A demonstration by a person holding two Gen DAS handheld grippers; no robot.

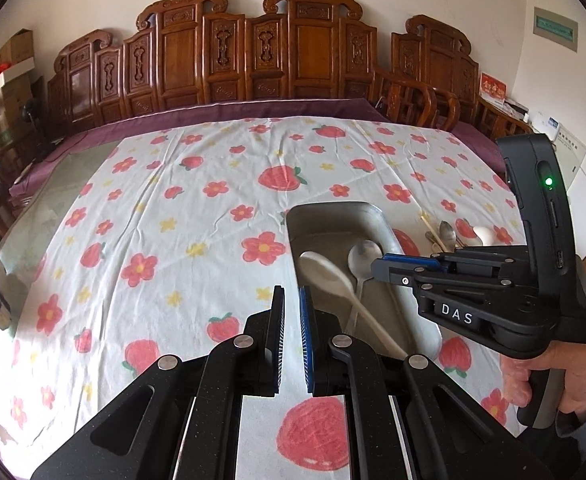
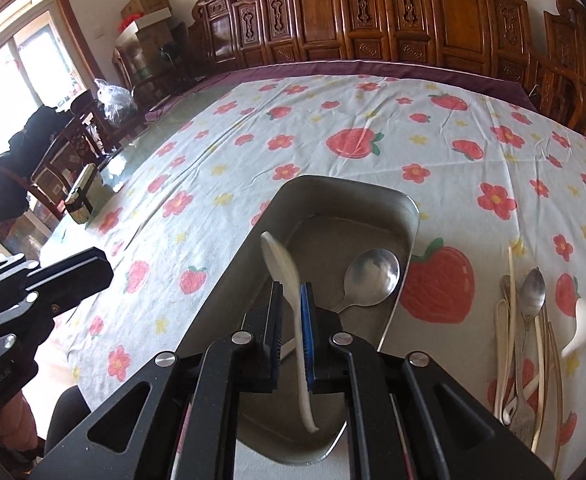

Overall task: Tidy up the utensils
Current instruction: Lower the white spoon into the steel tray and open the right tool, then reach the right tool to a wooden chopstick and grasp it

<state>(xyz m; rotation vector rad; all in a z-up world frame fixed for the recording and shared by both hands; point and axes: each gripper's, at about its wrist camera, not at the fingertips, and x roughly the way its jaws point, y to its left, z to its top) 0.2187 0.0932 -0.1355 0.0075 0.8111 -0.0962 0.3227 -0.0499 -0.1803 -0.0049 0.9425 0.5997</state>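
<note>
Holding, right gripper [image 2: 291, 300]: one white ceramic spoon [image 2: 289, 280], handle pinched between my fingers, bowl raised over the metal tray [image 2: 407, 216]. Left gripper [image 1: 291, 304]: fingers nearly closed, nothing between them, above the strawberry-print cloth [image 1: 153, 208] on the desk. Inside tray: one steel spoon [image 2: 371, 278]. Beside tray, on the cloth: loose pile of utensils [image 2: 529, 340], comprising chopsticks, spoons and a fork.

Strawberry-print tablecloth [image 1: 213, 184], carved wooden chairs [image 1: 221, 52] behind.
</note>
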